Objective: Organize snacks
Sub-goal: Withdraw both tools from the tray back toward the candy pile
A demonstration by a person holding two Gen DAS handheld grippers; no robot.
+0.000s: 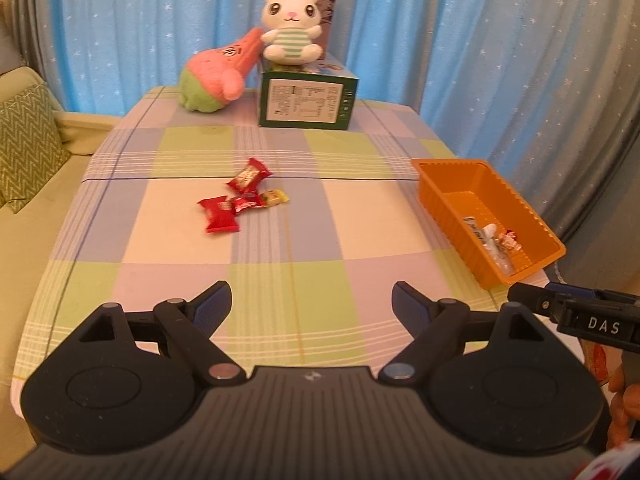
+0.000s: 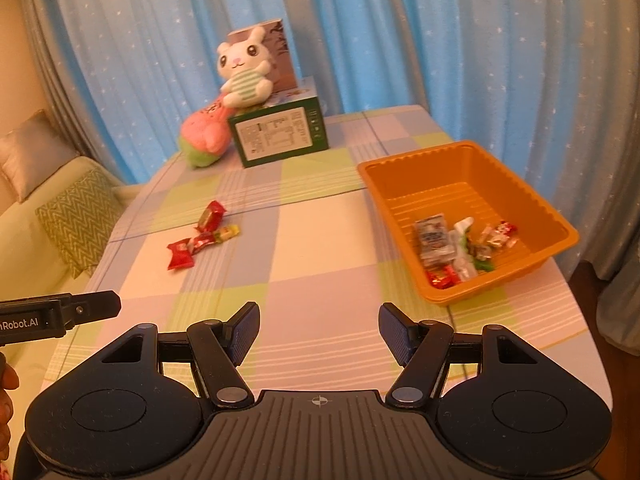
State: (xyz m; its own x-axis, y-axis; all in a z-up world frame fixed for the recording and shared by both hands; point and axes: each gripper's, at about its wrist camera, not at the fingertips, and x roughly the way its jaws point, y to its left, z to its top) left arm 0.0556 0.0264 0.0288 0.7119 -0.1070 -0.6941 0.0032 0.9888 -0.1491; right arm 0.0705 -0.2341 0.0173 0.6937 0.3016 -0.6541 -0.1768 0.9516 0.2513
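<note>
Several wrapped snacks lie loose in the middle of the checked tablecloth: red packets [image 1: 219, 214] [image 2: 180, 254] and a small yellow one [image 1: 276, 197] [image 2: 227, 233]. An orange tray [image 1: 440, 192] [image 2: 400, 192] at the table's right edge holds several more wrapped snacks [image 1: 496, 240] [image 2: 460, 248]. My left gripper [image 1: 311, 304] hovers open over the near part of the table, nothing between its blue pads. My right gripper [image 2: 318, 330] is open too and holds nothing, with the tray ahead to its right. Each gripper's side shows in the other's view.
At the far end a green box [image 1: 306, 100] [image 2: 280, 136] carries a white bunny plush [image 1: 292, 28] [image 2: 244, 76], with a pink and green plush [image 1: 216, 76] [image 2: 206, 132] leaning beside it. A sofa with a zigzag cushion [image 1: 28, 140] stands left. Blue curtains hang behind.
</note>
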